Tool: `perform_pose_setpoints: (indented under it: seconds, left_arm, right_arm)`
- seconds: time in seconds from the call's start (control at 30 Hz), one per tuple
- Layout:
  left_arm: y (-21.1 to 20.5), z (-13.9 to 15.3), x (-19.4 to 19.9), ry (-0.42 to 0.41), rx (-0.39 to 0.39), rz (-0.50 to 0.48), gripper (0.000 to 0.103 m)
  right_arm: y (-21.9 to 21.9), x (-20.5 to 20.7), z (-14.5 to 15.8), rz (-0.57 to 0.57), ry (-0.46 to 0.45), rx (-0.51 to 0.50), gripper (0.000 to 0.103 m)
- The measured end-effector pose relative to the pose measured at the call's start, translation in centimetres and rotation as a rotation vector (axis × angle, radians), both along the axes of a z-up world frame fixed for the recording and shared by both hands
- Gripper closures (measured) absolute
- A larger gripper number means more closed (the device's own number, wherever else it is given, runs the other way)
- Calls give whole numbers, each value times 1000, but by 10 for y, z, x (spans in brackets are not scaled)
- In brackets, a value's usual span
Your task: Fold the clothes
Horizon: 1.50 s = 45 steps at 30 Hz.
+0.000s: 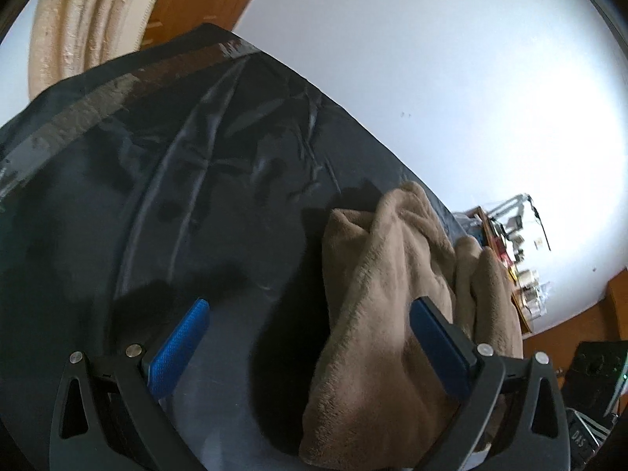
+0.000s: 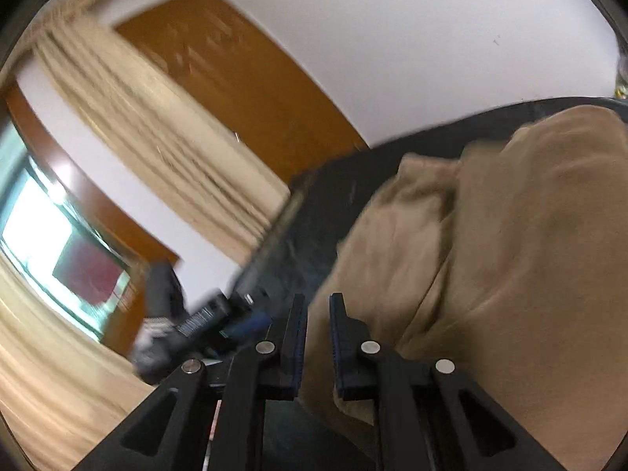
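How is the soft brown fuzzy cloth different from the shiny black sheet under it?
The soft brown fuzzy cloth is tan and fleecy, while the shiny black sheet is dark, smooth and glossy. The cloth is bunched into a thick, lumpy heap; the sheet is spread out nearly flat with thin creases. The cloth covers only one part; the sheet stretches much wider beneath it. Both are bendy coverings that wrinkle.
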<state>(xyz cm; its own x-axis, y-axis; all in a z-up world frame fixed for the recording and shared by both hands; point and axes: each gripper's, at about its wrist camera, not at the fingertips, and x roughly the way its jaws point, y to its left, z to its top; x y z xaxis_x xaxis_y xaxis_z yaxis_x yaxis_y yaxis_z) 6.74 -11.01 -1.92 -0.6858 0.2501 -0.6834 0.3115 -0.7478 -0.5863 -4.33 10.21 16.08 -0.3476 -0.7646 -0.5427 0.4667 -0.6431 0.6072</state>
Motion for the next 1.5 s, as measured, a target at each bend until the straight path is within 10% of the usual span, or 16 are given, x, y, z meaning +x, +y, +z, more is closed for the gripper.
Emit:
perform_pose_setpoints:
  seconds: [0.27, 0.4, 1.07, 1.4, 1.5]
  left_arm:
    - [16, 2, -11, 31, 74, -116, 1]
    - [26, 1, -16, 29, 110, -163, 1]
    - [94, 29, -89, -100, 155, -368, 1]
    - [62, 93, -46, 20, -131, -148, 1]
    - [50, 88, -38, 18, -102, -118, 1]
  right_arm:
    - [33, 11, 20, -38, 77, -8, 81]
    - [65, 37, 39, -143, 140, -50, 11]
    - [89, 66, 18, -214, 413, 184, 11]
    - [87, 65, 8, -186, 408, 238, 11]
    - [86, 66, 6, -187, 406, 259, 10]
